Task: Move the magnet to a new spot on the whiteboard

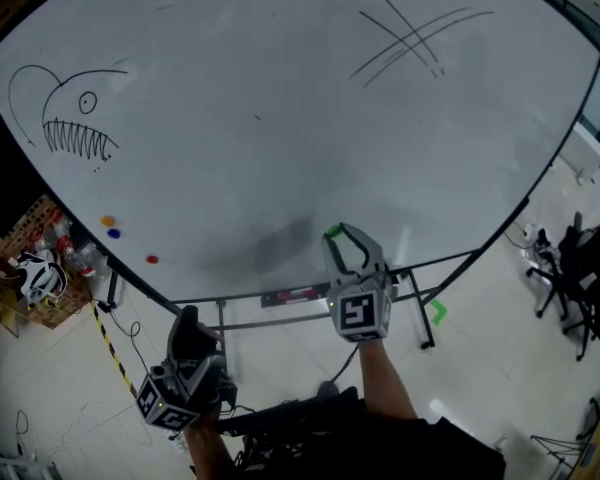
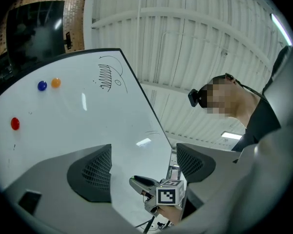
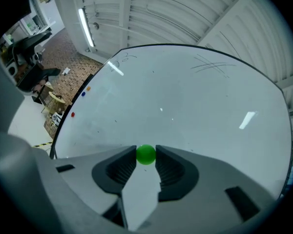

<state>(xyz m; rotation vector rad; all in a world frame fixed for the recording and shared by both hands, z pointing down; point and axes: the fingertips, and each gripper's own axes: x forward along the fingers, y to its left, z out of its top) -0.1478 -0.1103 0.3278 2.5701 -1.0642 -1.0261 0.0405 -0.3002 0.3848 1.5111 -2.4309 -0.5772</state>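
Whiteboard: a large glossy white whiteboard (image 1: 280, 118) fills the head view. A black marker fish with teeth (image 1: 75, 118) is at upper left and crossed marker lines (image 1: 415, 38) at upper right.
Green magnet: a small round green magnet (image 3: 146, 154) sits low and centre in the right gripper view, in front of the board's lower middle. Whether it touches the board surface cannot be told.
Right claw: the right claw (image 3: 146, 158) is closed on the green magnet, pinching it between the very tips of its two ridged grey jaws.
Left claw: the left claw (image 2: 144, 167) is at the lower left of the head view, below the board, its jaws spread wide with nothing between them.
Other magnets: an orange dot (image 1: 107, 221), a blue dot (image 1: 114, 234) and a red dot (image 1: 152, 260) sit near the board's lower left edge.
Handling: the green magnet looks light, hard and smooth, so it may slip from a tip grip. It is best held across its widest part. It will likely snap onto the board once close.
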